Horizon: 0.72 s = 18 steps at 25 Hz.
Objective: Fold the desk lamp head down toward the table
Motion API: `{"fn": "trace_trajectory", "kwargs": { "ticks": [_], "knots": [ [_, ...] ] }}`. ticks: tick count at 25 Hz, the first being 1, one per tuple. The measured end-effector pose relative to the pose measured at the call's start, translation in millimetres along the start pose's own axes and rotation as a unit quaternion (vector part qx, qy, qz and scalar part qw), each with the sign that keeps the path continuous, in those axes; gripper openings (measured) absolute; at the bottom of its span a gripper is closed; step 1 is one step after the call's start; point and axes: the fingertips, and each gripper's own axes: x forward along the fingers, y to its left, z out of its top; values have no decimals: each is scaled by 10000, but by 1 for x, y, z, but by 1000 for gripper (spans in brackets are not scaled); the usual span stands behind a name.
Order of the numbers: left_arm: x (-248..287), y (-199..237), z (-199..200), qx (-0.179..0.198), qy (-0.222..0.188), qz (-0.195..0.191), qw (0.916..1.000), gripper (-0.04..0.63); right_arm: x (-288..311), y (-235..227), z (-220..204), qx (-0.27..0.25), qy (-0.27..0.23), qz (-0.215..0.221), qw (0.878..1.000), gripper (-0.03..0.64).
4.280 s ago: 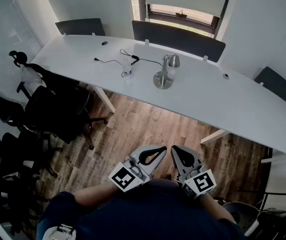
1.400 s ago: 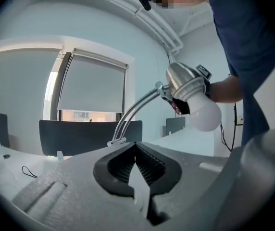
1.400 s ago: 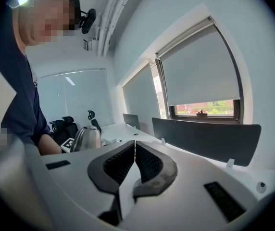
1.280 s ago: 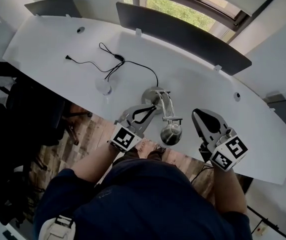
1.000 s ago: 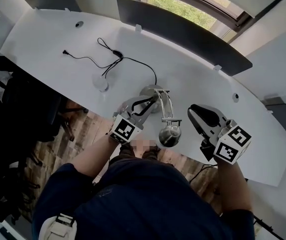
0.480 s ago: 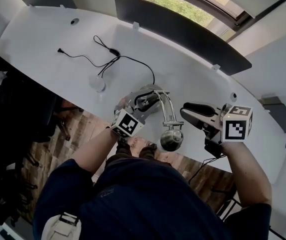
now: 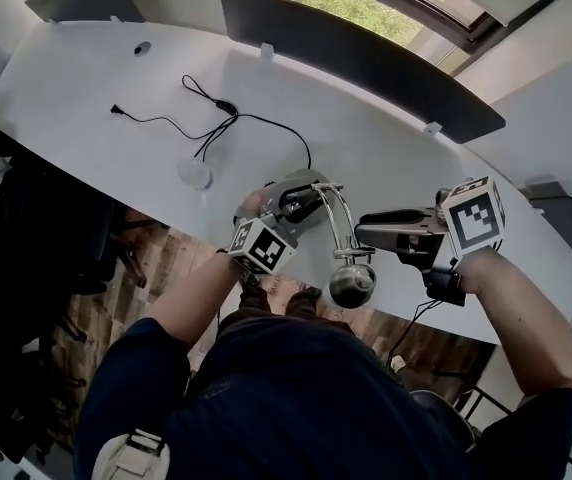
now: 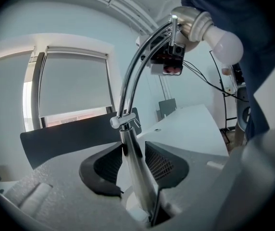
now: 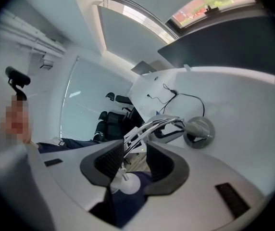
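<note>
Holds the left tongs (image 7: 301,205) clenched on the chrome stem (image 8: 133,167) of the desk lamp (image 7: 338,218), low down, just above its round base (image 7: 288,181). Shows, in the left gripper view, that stem pinched between the dark pads (image 8: 104,165). Sets the base on the white table (image 7: 416,168), close to the near edge and about midway along it. Shows the curved double arm (image 7: 344,230) arching from the stem toward the person, with the lamp head (image 7: 351,284) at its end, a metal dome seen from above over the near edge, and a white bulb (image 8: 226,44) in it. Holds the right tongs (image 7: 364,230) level and released, jaws well apart, tips just beside the arm right above the lamp head; cannot tell whether touching. Frames, in the right gripper view, the end of the arm and the bulb in the open gap. Also on the table: a black cable (image 7: 256,118) looping from the base toward the far left corner, a small white disc (image 7: 194,174) by the near edge left of the lamp, a dark divider panel (image 7: 366,63) along the far edge.
</note>
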Motion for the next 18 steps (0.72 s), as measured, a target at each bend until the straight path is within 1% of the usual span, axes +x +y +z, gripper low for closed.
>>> {"fn": "trace_trajectory", "kwargs": {
  "ticks": [2, 3, 5, 8, 10, 12, 14, 16, 18],
  "knots": [
    [3, 0, 0, 67, -8, -31, 10000, 133, 4, 8, -4, 272, 255, 202, 9991, 160],
    [4, 0, 0, 84, -14, -39, 10000, 133, 6, 12, -6, 323, 403, 253, 9983, 164],
    [6, 1, 1, 100, -26, -42, 9999, 133, 10, 13, -8, 315, 666, 230, 9970, 166],
    [8, 2, 1, 43, -57, -74, 9999, 133, 12, 13, -7, 311, 894, 231, 9952, 156],
    [8, 2, 1, -21, -90, -111, 9999, 133, 13, 14, -6, 353, 902, 308, 9948, 149],
    [8, 2, 1, -60, -116, -148, 9998, 133, 12, 14, -8, 520, 791, 415, 9946, 143],
    [9, 2, 1, -100, -132, -204, 9997, 133, 10, 13, -8, 565, 658, 476, 9951, 137],
    [9, 2, 1, -140, -153, -263, 9994, 133, 10, 11, -11, 613, 599, 464, 9952, 131],
    [9, 2, 0, -183, -172, -314, 9992, 132, 13, 8, -20, 591, 683, 371, 9952, 122]
  ]
}}
